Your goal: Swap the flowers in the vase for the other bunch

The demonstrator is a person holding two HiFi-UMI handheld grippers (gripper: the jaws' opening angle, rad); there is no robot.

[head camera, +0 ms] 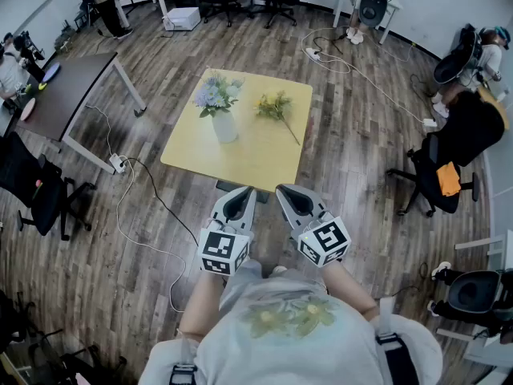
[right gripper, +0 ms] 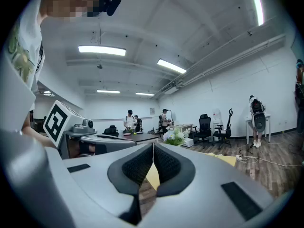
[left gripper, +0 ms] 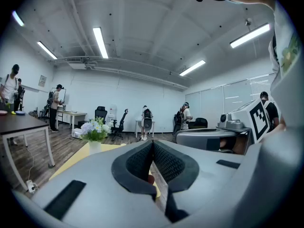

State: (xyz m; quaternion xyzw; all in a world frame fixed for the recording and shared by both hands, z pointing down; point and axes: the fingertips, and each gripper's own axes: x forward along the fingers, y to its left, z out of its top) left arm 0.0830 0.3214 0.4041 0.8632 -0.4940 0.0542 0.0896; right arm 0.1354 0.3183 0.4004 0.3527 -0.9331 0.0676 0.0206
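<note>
Left gripper (head camera: 240,196), right gripper (head camera: 289,193): jaws pressed together, empty, just short of table (head camera: 264,167) near edge. Vase (head camera: 224,126) of pale flowers (head camera: 218,93) stands farther, left, nearer left gripper. Yellow bunch (head camera: 275,107) lies right, stem trailing near-right.

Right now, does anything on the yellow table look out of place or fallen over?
Only the yellow bunch lies flat on the table, beside the upright white vase holding pale purple flowers. Nothing looks spilled.

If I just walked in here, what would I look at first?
The bright yellow table in the middle of the wooden floor. A white vase of pale purple flowers stands on it, with a yellow bunch lying beside it. Nearest the camera, the left gripper and right gripper point at the table, both shut and empty.
</note>
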